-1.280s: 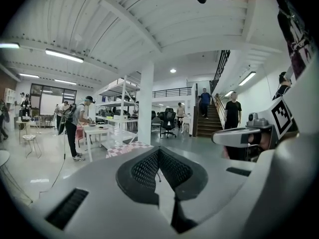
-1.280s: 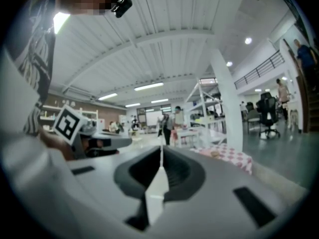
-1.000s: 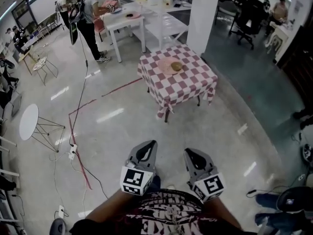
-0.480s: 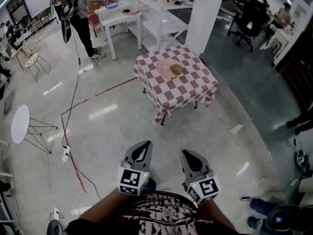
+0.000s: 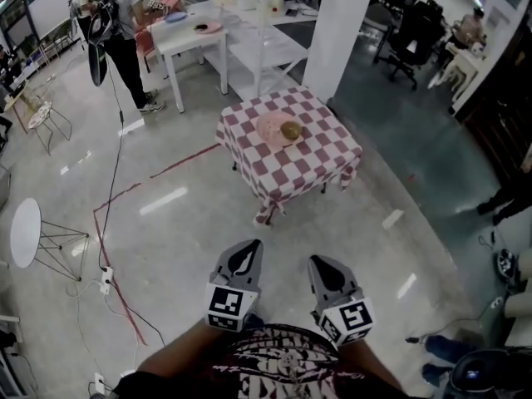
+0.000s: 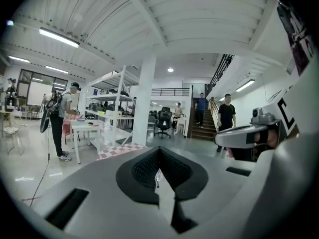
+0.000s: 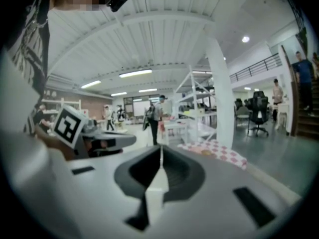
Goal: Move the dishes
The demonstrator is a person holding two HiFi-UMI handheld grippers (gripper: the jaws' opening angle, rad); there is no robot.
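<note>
Fingers closed on nothing on both the left gripper (image 5: 248,248) and the right gripper (image 5: 321,263), held low, well apart from the checked table (image 5: 320,152) that bears a pink plate (image 5: 268,128) and a brown dish (image 5: 290,129). Only the left gripper view shows a staircase (image 6: 202,129).

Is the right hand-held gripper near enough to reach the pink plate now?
Probably not: the right hand-held gripper sits by the person's body, with open floor between it and the pink plate on the checkered table. Nothing blocks the way.

Left gripper (image 5: 247,249), right gripper (image 5: 321,263): jaws together
</note>
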